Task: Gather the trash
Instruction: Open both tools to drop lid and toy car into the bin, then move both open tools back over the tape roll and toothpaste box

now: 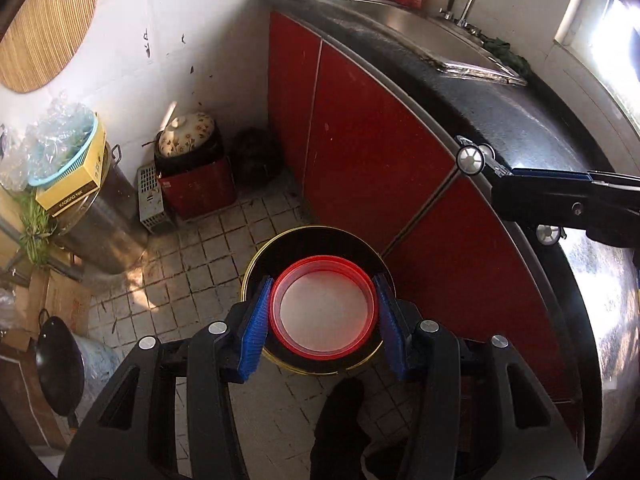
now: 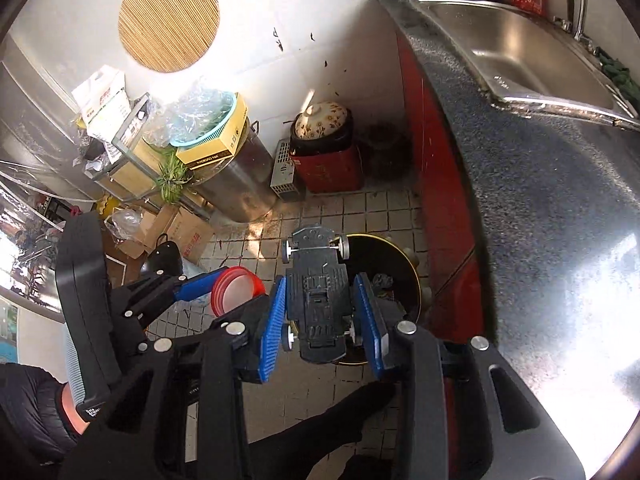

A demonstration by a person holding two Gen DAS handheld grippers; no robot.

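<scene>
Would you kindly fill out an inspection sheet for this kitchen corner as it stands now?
Surface: tiled floor, dirty, debris near the wall.
Job's things: red lid and toy car chassis, both above the round black bin; crumpled scrap inside.
Clutter: steel pot, yellow box, floral-lidded pot, cardboard, wok.
Grippers: left gripper jaws closed on the lid; right gripper jaws closed on the chassis.
Cables: nothing seen.
Surroundings: red cabinets, dark countertop, sink, bamboo mat on the wall.
</scene>
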